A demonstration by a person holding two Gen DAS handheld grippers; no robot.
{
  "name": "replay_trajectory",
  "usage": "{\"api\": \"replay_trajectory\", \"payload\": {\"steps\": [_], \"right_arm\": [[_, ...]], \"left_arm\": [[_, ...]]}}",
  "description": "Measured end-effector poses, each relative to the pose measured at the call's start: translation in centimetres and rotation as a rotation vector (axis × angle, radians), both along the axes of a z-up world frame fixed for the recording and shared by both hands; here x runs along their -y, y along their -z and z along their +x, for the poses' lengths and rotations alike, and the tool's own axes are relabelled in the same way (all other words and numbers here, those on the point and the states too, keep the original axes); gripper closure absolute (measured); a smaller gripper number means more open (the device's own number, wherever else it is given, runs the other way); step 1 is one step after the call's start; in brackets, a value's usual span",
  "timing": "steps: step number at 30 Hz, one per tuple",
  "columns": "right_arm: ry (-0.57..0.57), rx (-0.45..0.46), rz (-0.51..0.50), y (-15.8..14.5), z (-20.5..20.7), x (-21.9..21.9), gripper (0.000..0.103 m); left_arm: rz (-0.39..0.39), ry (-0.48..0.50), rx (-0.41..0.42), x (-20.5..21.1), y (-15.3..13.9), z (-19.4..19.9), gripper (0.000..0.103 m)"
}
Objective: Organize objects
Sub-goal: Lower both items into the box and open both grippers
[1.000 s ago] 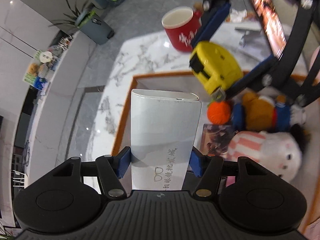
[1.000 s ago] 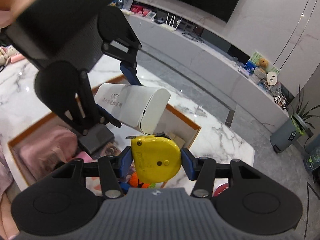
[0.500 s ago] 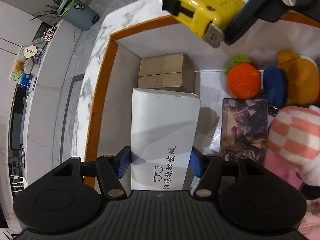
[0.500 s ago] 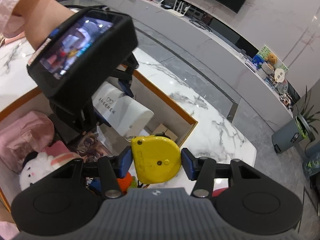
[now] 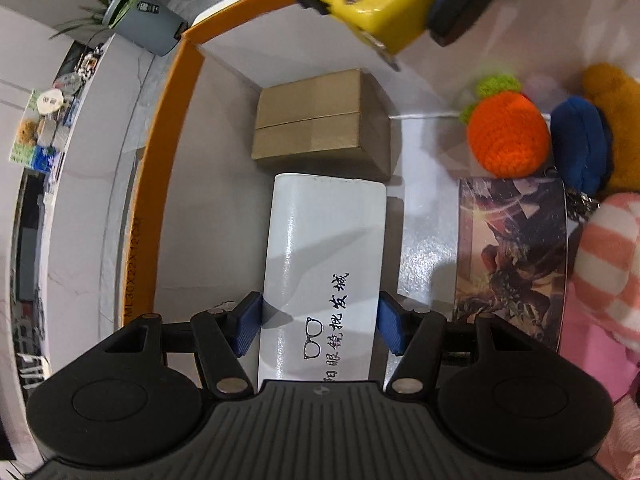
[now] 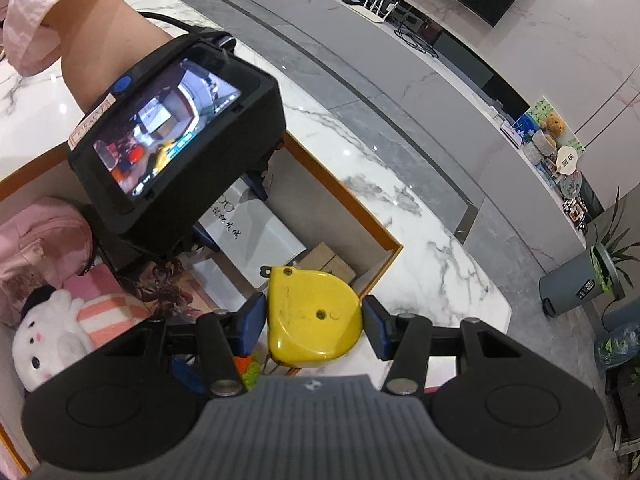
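The left gripper (image 5: pixel 319 322) has its blue pads pressed against both long sides of a white glasses case (image 5: pixel 324 264), jaws spread about as wide as the case. The case sits low inside the orange-rimmed box (image 5: pixel 160 152), its far end just beside a small cardboard box (image 5: pixel 316 120) (touching or not, I cannot tell). The right gripper (image 6: pixel 314 322) pinches a yellow tape measure (image 6: pixel 314 320) between its pads, held above the box near its corner. A crocheted orange (image 5: pixel 508 136) and a picture card (image 5: pixel 514 256) lie inside too.
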State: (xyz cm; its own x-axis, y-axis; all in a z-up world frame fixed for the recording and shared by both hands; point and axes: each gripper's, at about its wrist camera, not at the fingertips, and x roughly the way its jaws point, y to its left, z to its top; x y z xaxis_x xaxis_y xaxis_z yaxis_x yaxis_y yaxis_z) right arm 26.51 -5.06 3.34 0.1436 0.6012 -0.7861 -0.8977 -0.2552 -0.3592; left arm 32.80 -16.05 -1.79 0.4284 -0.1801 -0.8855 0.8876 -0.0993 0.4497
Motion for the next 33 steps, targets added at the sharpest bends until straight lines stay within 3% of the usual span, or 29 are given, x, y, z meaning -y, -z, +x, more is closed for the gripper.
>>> {"api": "replay_trajectory", "payload": {"steps": [12,15,18,25,28,33], "right_arm": [[-0.013,0.021,-0.027,0.5,-0.2,-1.0,0.049],[-0.021,0.026,-0.034,0.6,-0.5,-1.1,0.049],[-0.034,0.024,-0.043,0.6,-0.6,-1.3,0.049],[-0.003,-0.079,-0.089,1.7,-0.8,-3.2,0.049],[0.013,-0.111,-0.122,2.9,-1.4,-4.3,0.049],[0.126,-0.222,-0.191,5.0,-0.5,-6.2,0.049]], "left_arm": [[0.003,-0.036,-0.008,-0.8,-0.8,-0.2,0.023],[-0.072,-0.054,-0.025,-1.7,-2.5,-0.2,0.016],[-0.137,-0.058,-0.035,-3.1,-5.0,-0.3,0.016],[-0.246,-0.134,-0.030,-5.8,-8.6,-1.1,0.016],[-0.266,-0.170,-0.032,-5.8,-8.7,-0.5,0.016],[-0.273,-0.132,0.045,-6.2,-8.1,-1.2,0.016]]}}
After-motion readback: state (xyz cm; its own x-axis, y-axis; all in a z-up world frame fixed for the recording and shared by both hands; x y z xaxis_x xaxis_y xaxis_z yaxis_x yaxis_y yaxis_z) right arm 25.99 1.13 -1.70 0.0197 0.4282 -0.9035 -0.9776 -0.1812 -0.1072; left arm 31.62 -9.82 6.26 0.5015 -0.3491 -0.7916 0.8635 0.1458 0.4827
